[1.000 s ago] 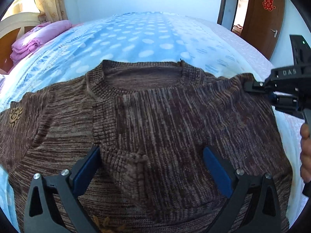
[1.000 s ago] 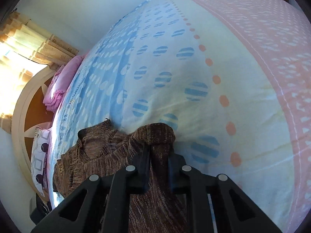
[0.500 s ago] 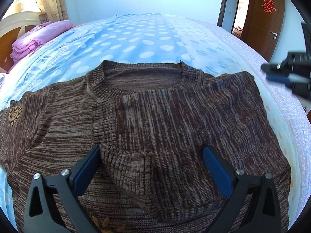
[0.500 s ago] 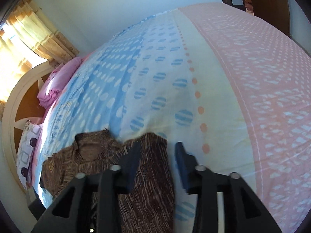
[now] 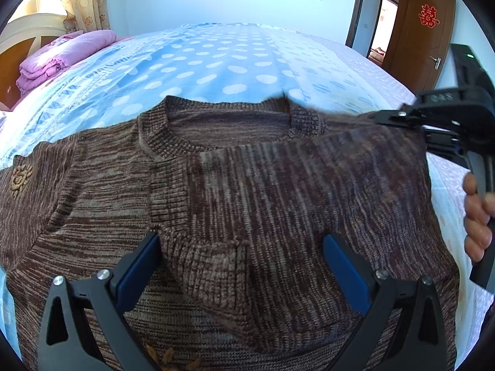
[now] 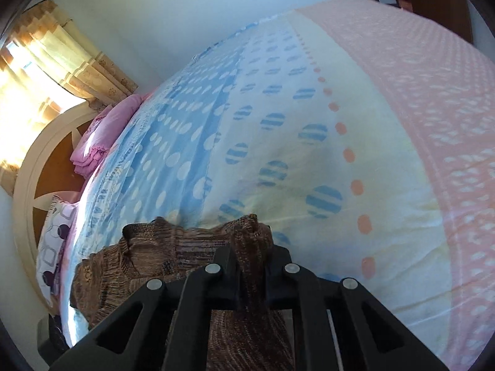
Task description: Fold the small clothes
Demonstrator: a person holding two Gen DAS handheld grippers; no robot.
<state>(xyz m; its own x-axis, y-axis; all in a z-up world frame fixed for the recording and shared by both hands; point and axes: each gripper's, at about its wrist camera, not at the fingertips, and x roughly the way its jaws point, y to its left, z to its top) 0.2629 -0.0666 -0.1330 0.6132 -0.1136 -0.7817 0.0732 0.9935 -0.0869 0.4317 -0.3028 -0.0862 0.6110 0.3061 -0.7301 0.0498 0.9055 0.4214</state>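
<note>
Spread on the dotted bedsheet (image 5: pixel 235 61), the brown sweater (image 5: pixel 247 185) has its three-o'clock shoulder clenched by the right gripper (image 6: pixel 252 266), while the left gripper (image 5: pixel 241 266) hovers released at six o'clock.

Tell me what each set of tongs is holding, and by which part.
The right tongs pinch the brown knit sweater by a bunched fold at its right shoulder edge. The left tongs stand open, holding nothing.

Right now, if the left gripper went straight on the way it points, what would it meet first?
The brown knit sweater lying on the bed: the left gripper has open fingers and points down at its folded-in cuff, with nothing else apparent in between, though depth is unclear.
</note>
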